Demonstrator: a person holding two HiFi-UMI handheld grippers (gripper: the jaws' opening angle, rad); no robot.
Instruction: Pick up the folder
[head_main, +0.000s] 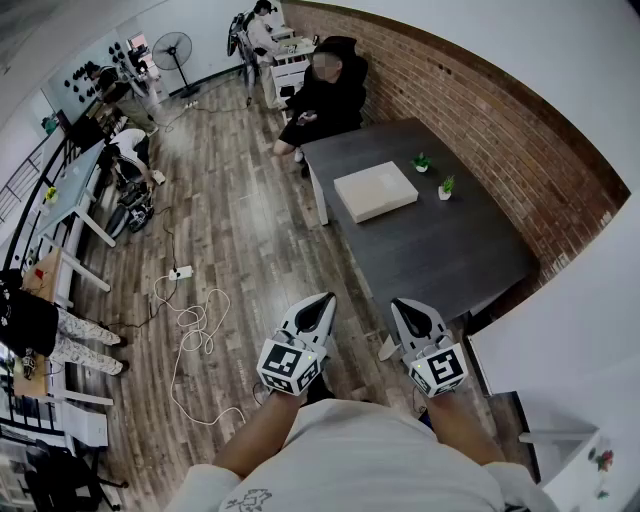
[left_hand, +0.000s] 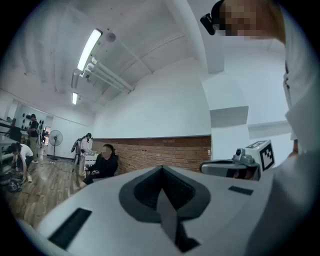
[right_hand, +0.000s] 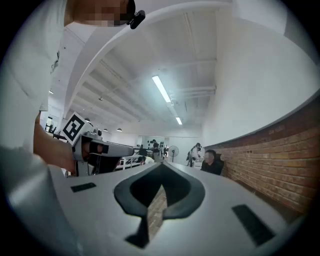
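Both handheld grippers are being carried level in front of the person's chest, and neither is gripping anything. The white-and-black left gripper (head_main: 322, 302) is showing its jaws pressed fully together in its own view, with only the room beyond them. The matching right gripper (head_main: 404, 306) is doing the same, tips meeting on nothing. That is reading as a carrying posture, since nothing is within reach.

The pale cream flat rectangular folder (head_main: 375, 190) is lying face-up on the dark grey rectangular table (head_main: 450, 255), well ahead of both grippers, toward the far half of the top. A small green potted plant (head_main: 421, 162) and a second potted plant (head_main: 446, 187) are standing just beside the folder's right side, so an approach from the near or left edge is looking safer. A seated person in black clothing (head_main: 325, 100) is occupying the table's far end.

Because the folder is sitting flat, the jaws will probably need opening and sliding onto an edge. The task is looking barely begun, and closing the distance is the step in hand.
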